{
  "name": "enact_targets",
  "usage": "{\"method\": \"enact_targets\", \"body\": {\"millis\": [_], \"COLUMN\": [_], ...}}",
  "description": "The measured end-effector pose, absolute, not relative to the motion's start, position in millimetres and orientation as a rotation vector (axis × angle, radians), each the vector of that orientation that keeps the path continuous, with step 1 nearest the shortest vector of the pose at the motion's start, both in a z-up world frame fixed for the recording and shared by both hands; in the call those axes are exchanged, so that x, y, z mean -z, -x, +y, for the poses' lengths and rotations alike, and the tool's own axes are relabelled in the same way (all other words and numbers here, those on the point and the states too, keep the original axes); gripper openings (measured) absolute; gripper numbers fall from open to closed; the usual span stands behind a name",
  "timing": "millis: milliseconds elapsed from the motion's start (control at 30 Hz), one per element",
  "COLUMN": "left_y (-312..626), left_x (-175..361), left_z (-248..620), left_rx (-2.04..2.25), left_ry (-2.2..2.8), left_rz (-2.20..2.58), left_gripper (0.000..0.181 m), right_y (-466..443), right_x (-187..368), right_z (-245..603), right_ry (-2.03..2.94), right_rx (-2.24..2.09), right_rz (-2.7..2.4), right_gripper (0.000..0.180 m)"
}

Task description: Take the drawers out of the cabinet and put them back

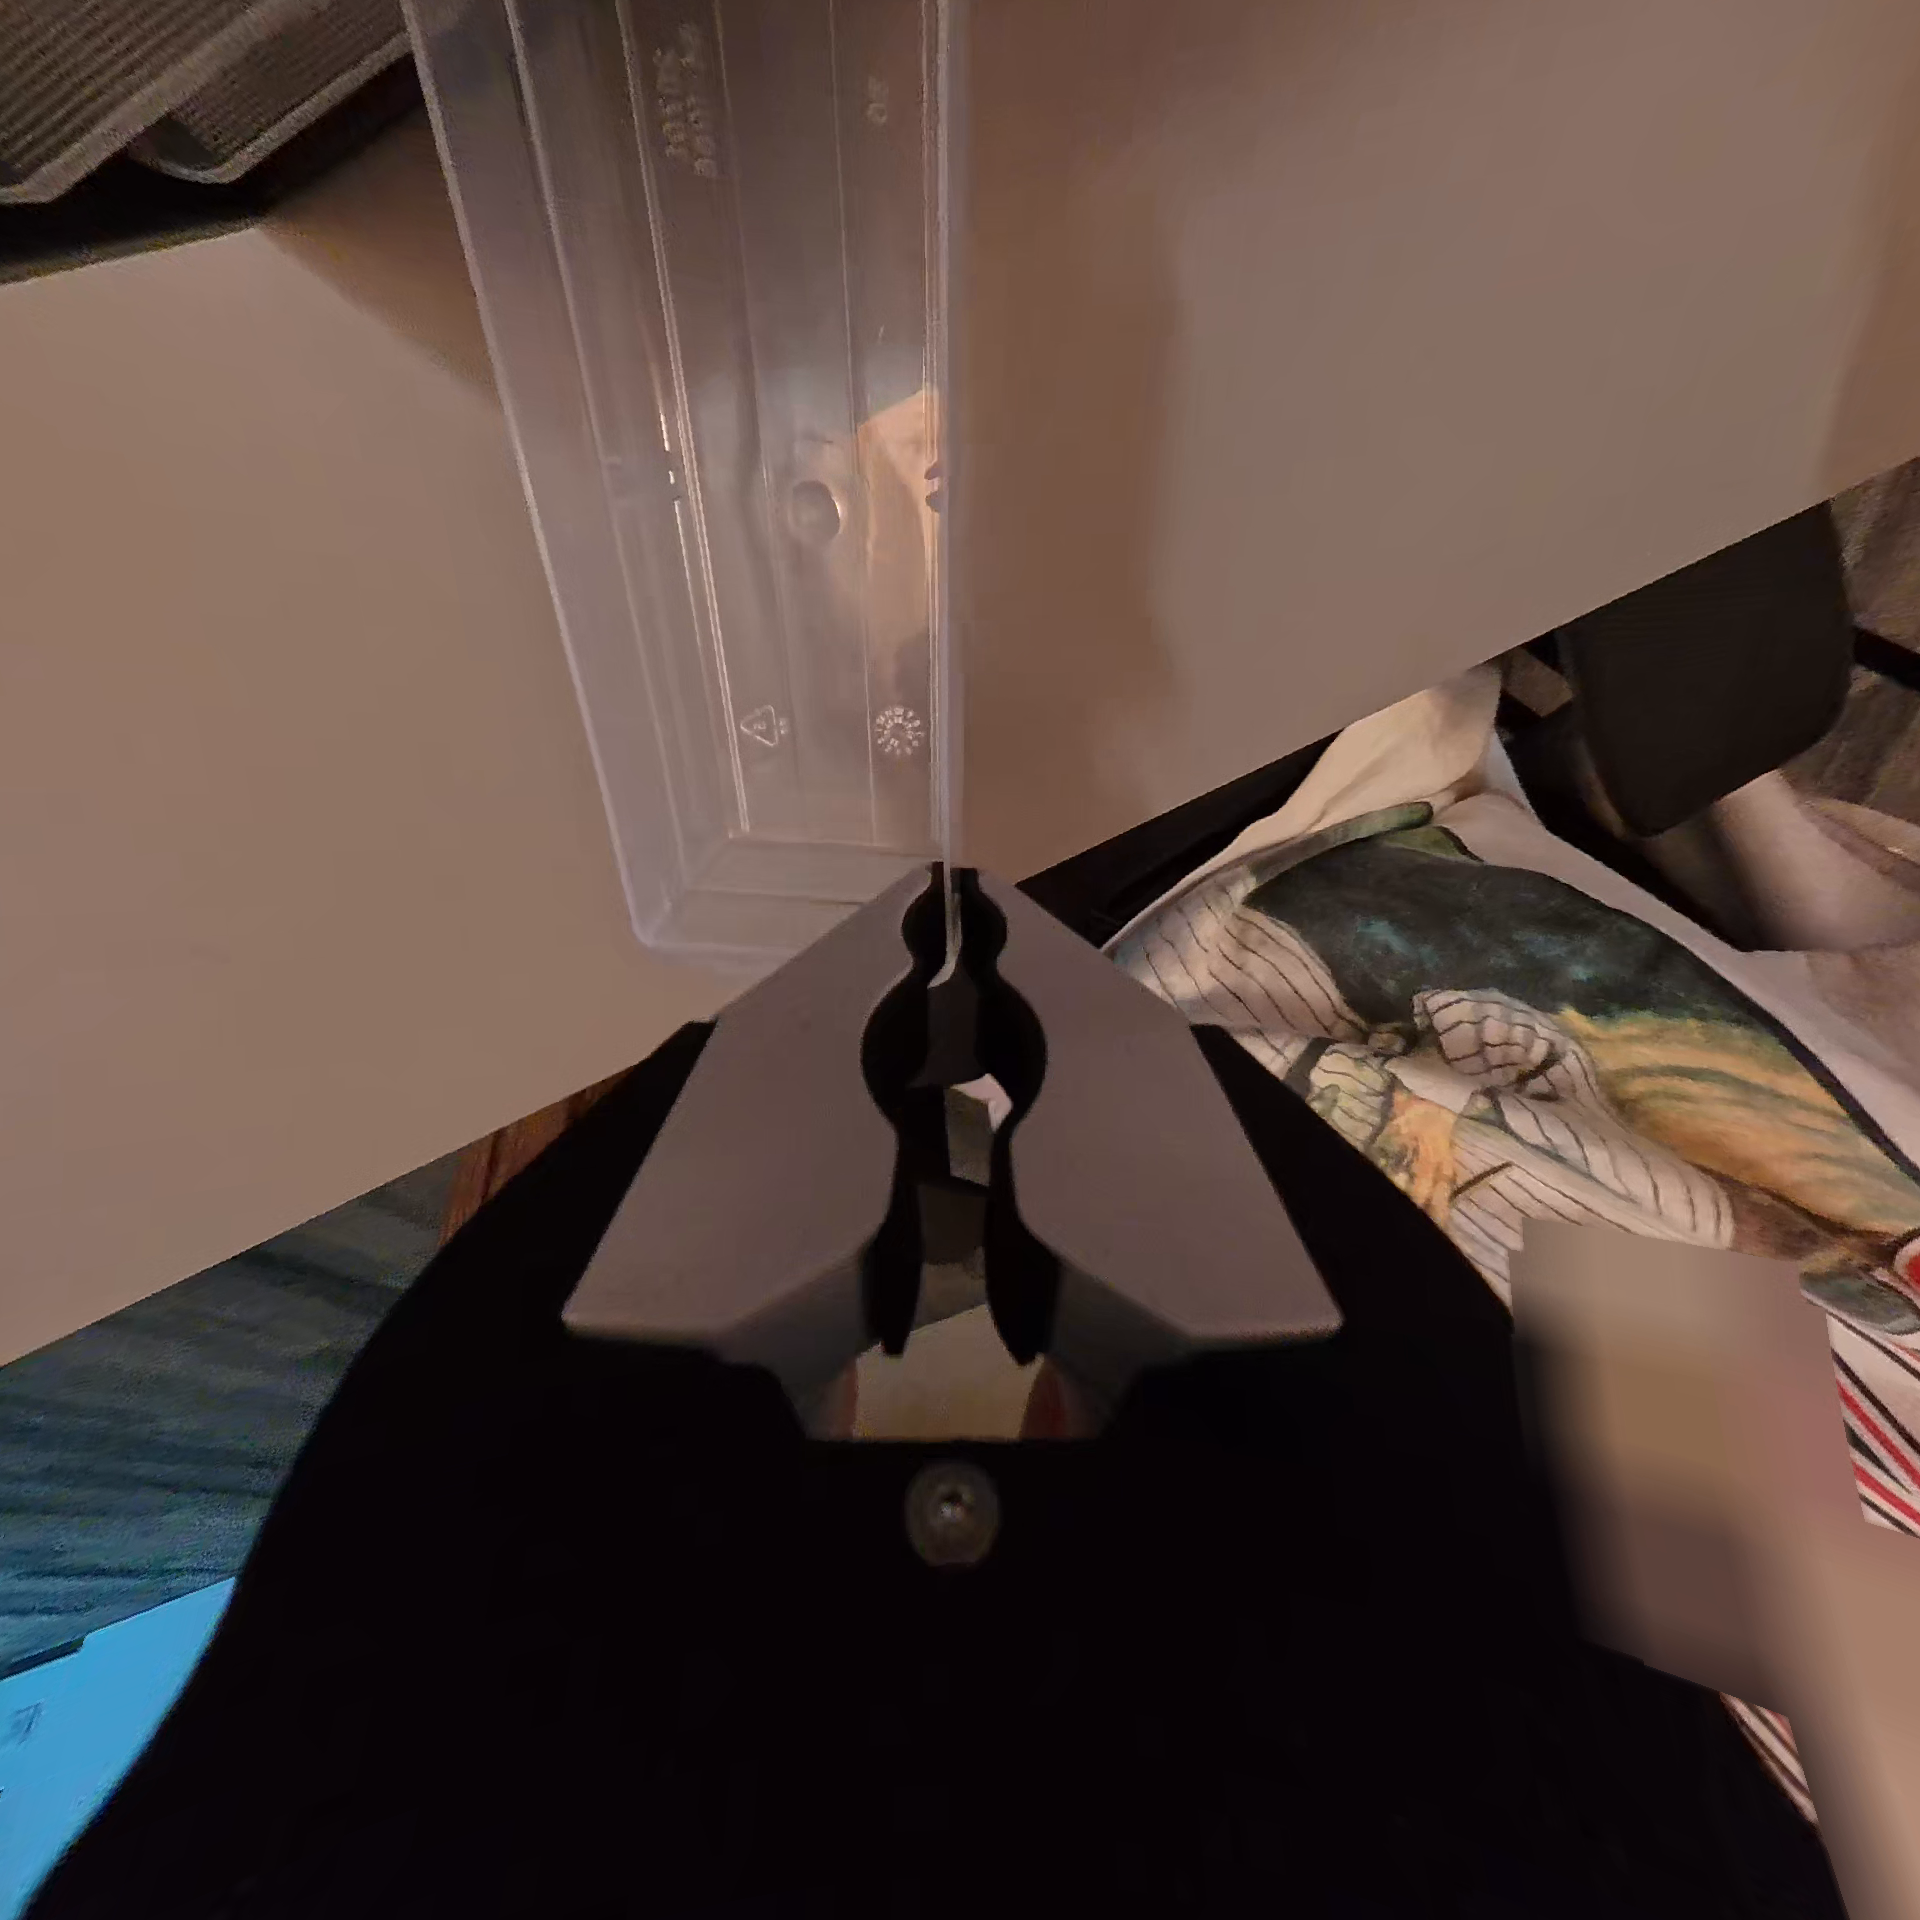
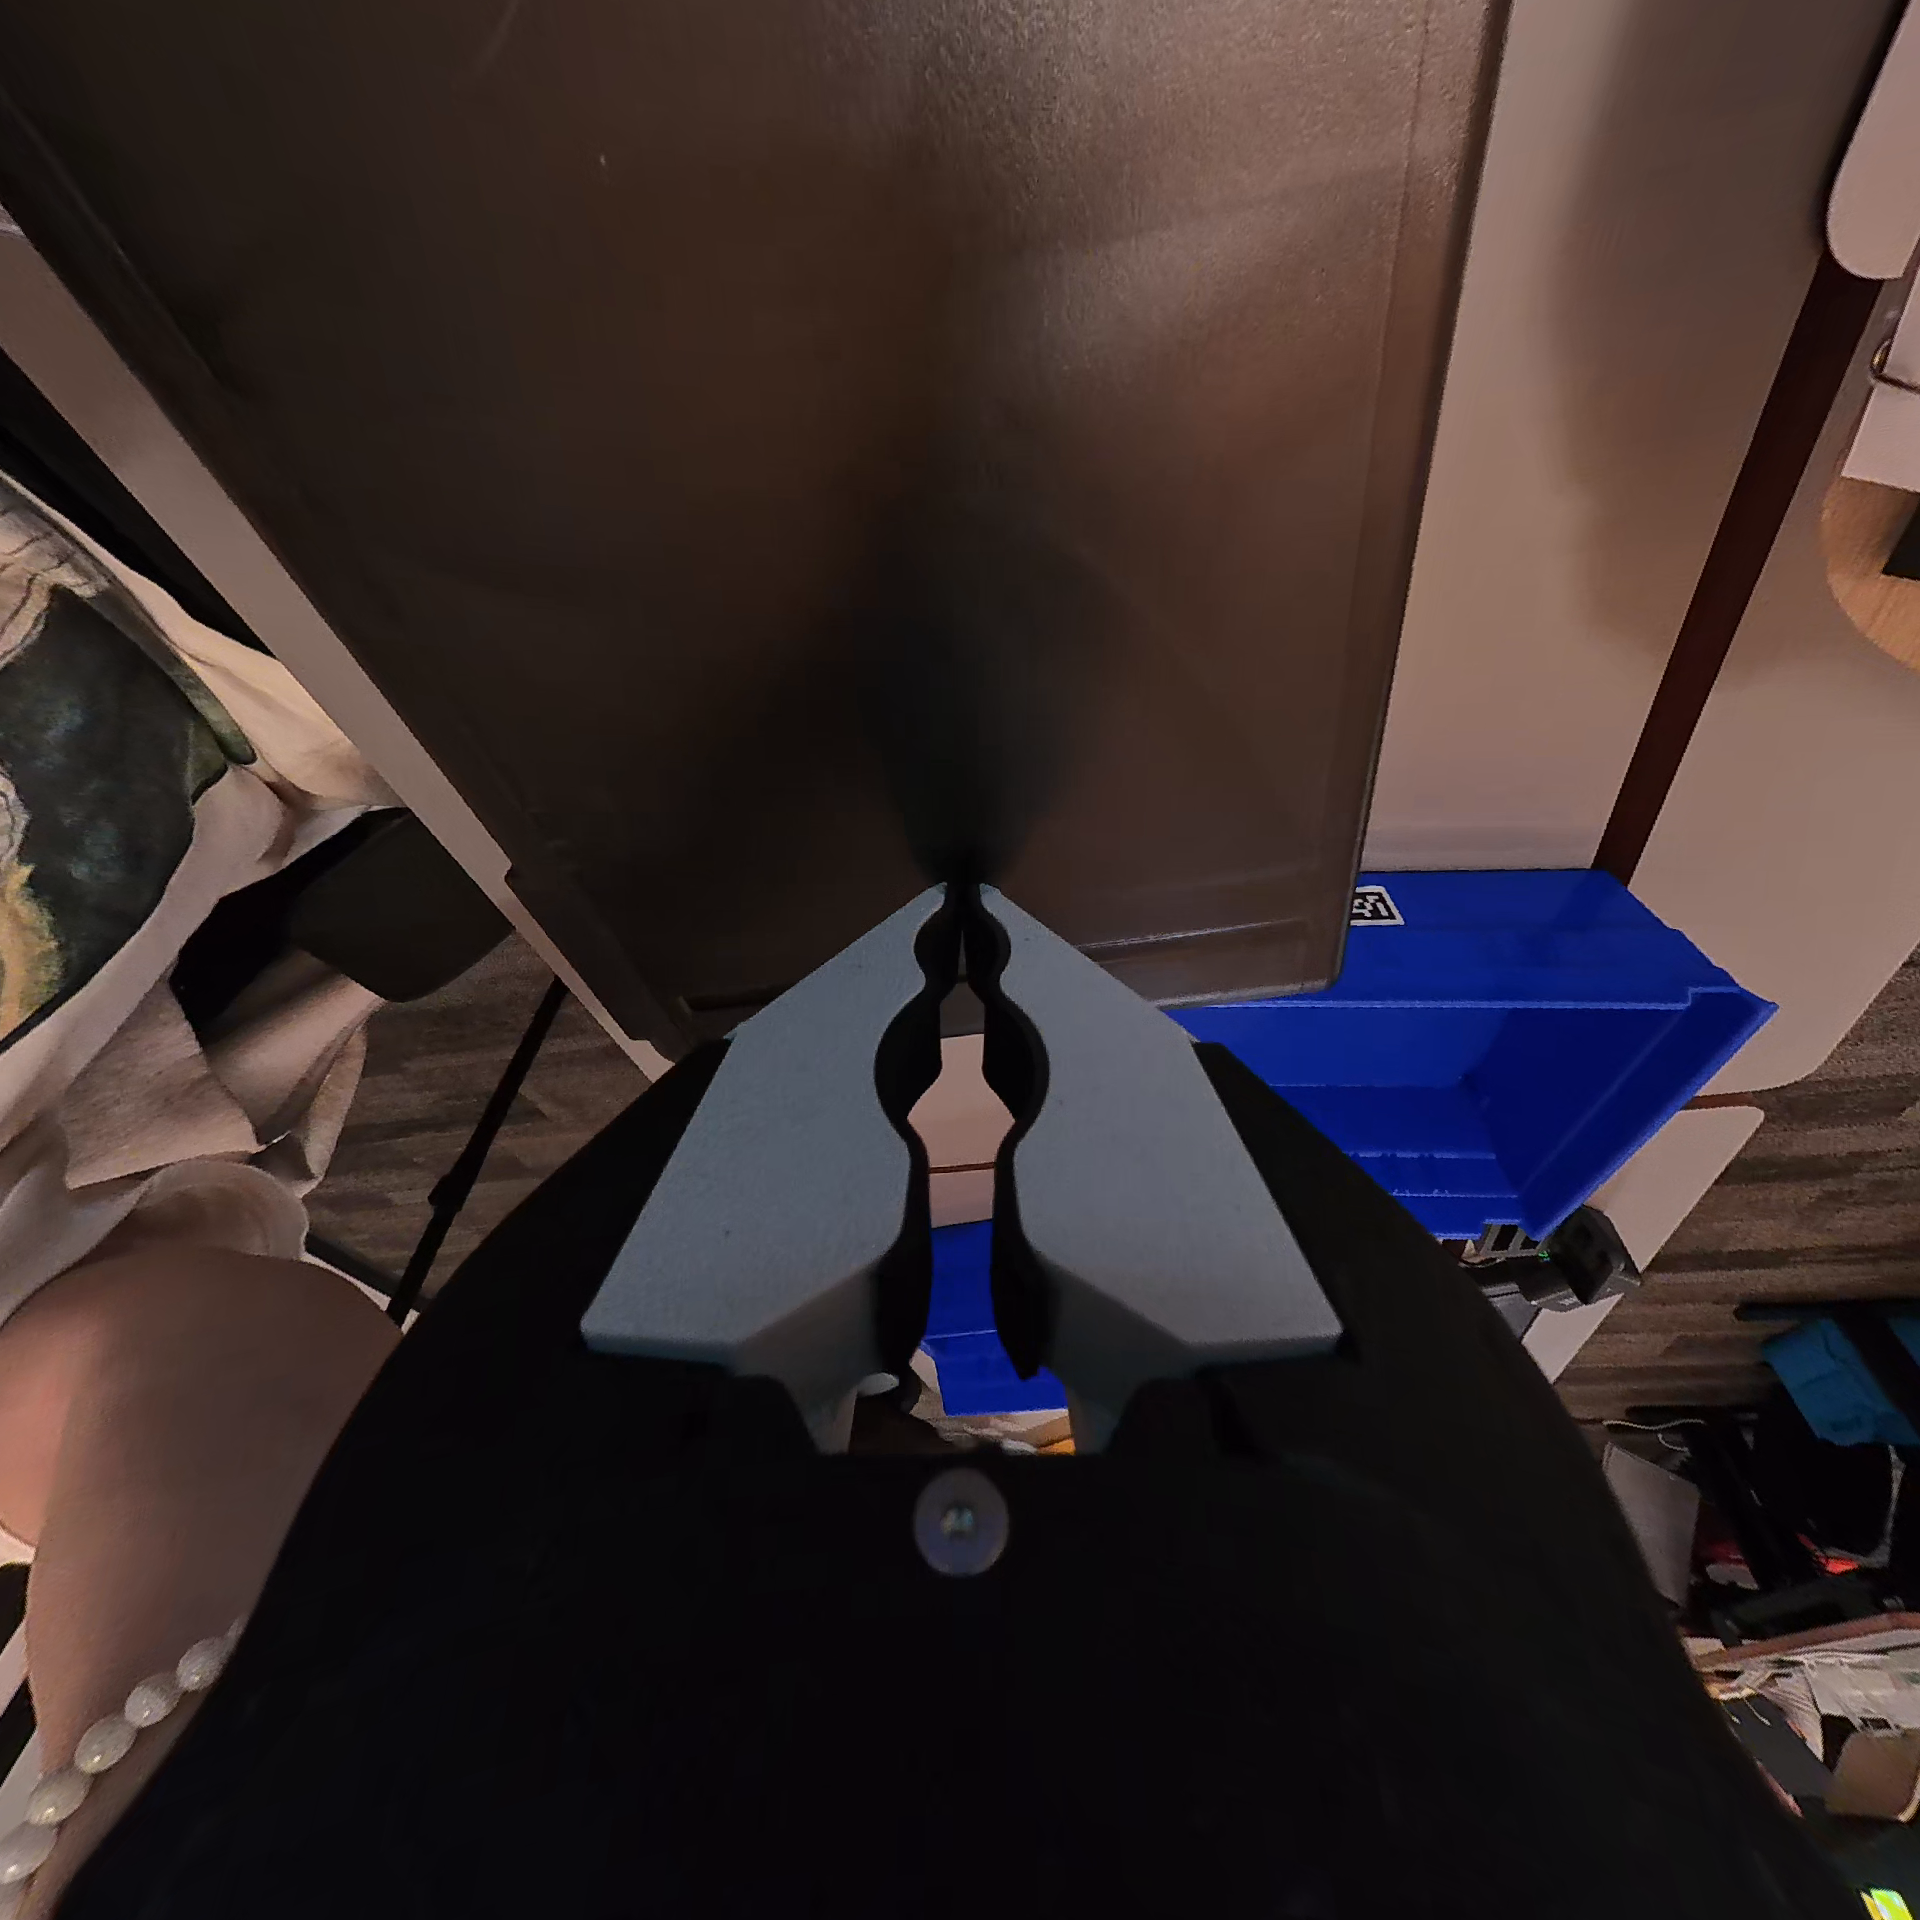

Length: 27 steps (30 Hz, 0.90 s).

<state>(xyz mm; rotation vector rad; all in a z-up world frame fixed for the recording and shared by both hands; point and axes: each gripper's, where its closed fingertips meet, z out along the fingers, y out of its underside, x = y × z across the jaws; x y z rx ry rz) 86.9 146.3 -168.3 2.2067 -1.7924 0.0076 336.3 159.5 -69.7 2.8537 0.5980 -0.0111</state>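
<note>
In the left wrist view a clear plastic drawer (image 1: 727, 468) lies lengthwise on a white table (image 1: 260, 623) and reaches away from me. My left gripper (image 1: 948, 883) is shut on the near end of its thin right wall, which I see edge-on. In the right wrist view the dark brown cabinet (image 2: 831, 416) fills the upper frame as one smooth panel. My right gripper (image 2: 961, 899) is shut with its tips at the panel's near edge, apparently pinching a thin wall seen edge-on. The cabinet's openings are hidden.
The table's near edge (image 1: 1351, 707) runs diagonally, with a person's printed shirt (image 1: 1455, 1039) below it. Blue plastic bins (image 2: 1455, 1060) stand on the floor under the cabinet's right corner. A forearm with a bead bracelet (image 2: 156, 1455) is at lower left, and clutter (image 2: 1787, 1558) at lower right.
</note>
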Motion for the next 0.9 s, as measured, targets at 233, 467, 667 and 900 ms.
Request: {"method": "enact_targets", "body": {"millis": [233,467,667,900], "left_y": [-90.3,-94.6,-99.5,-117.0], "left_x": [163.5,162.4,160.6,154.8], "left_z": [147.8,142.9,139.1,127.8], "left_rx": [0.036,0.063,0.021,-0.073], "left_ry": [-2.263,-2.325,-2.392,-2.461], "left_rz": [-1.738,-1.701,-1.63,-1.65], "left_gripper": [0.0,0.0,0.0,0.0], "right_y": [-336.2,-336.3,-336.3,-336.4], "right_x": [69.8,70.0,70.1,70.0], "right_z": [159.7,159.9,159.9,160.0], "right_ry": [-2.835,-2.821,-2.788,-2.768], "right_rx": [-0.014,-0.016,-0.055,-0.082], "right_rz": [0.598,0.586,0.585,0.593], "right_gripper": [0.0,0.0,0.0,0.0]}}
